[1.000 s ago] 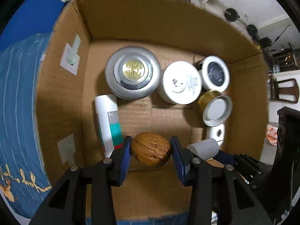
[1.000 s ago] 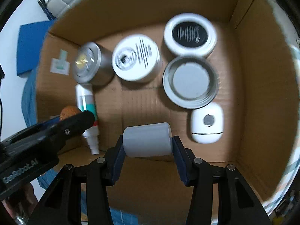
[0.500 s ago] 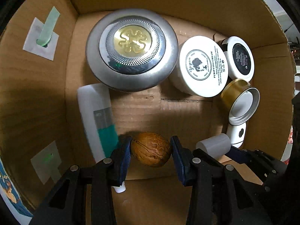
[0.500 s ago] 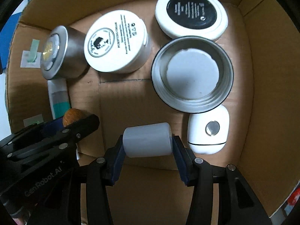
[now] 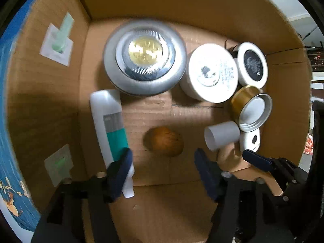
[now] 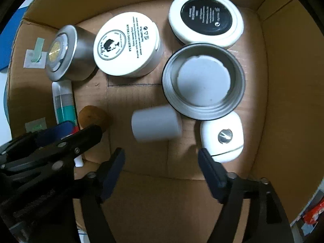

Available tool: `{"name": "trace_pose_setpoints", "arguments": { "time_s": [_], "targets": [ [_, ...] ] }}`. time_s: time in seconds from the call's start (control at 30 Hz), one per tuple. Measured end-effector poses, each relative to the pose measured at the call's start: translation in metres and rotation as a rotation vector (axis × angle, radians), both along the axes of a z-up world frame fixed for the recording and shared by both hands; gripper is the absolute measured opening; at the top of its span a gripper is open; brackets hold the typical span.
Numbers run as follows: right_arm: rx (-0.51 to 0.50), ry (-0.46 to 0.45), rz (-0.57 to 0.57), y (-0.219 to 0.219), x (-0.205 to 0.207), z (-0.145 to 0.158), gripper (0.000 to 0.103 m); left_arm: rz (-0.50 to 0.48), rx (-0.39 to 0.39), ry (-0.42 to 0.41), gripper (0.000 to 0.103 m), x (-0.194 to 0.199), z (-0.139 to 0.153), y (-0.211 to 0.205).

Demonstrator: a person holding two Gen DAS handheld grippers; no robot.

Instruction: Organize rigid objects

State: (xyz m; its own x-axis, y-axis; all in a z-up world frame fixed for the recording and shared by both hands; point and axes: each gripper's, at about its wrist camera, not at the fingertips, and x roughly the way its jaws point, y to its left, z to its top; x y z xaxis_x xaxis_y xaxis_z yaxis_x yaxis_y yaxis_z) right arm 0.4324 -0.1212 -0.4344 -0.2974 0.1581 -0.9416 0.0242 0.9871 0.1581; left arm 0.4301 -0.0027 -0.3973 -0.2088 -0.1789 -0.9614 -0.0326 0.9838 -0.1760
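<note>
**Inside the cardboard box, both tools stand open over their loads**

Along the left of the cardboard box (image 5: 50, 105) lies the white and teal tube (image 5: 110, 125), long axis running from the silver tin (image 5: 144, 57) towards us, cap at the near end. Our left tool (image 5: 163, 163) hangs above the floor with its jaws spread wide and nothing between them. The walnut (image 5: 165, 140) sits just ahead of it on the box floor, long axis crosswise. Being round, we judge it could roll into the tube if a finger clips it on the way out.

Further right, our right tool (image 6: 162, 162) is likewise spread and holds nothing. The grey cylinder (image 6: 156, 125) lies on its side ahead of it, axis pointing left to right, close against the open metal lid (image 6: 203, 85) and near the white case (image 6: 221, 136). It too may roll.
</note>
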Motion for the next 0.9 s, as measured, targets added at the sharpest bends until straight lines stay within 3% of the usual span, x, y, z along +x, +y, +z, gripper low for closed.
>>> {"name": "trace_pose_setpoints", "arguments": {
  "time_s": [0.07,0.13,0.23,0.37,0.6,0.9],
  "targets": [
    [-0.009,-0.012,0.008,0.0,0.0,0.007,0.085,-0.002,0.019,-0.042,0.086,0.0,0.012,0.002],
    [-0.011,-0.029,0.003,-0.003,0.001,0.015,0.097,-0.001,0.036,-0.078,0.089,-0.001,0.024,0.002],
    [-0.013,-0.054,-0.005,-0.008,0.001,0.03,0.102,0.0,0.041,-0.122,0.089,-0.006,0.043,0.002],
    [-0.023,-0.098,-0.011,-0.015,-0.003,0.05,0.103,-0.013,0.082,-0.181,0.094,-0.012,0.068,0.003],
    [-0.009,-0.18,-0.048,-0.034,-0.02,0.096,0.103,-0.012,0.09,-0.259,0.094,-0.031,0.121,0.001],
    [0.025,-0.389,-0.094,-0.059,-0.081,0.216,0.103,0.03,0.123,-0.507,0.095,-0.093,0.245,0.005]
  ]
}}
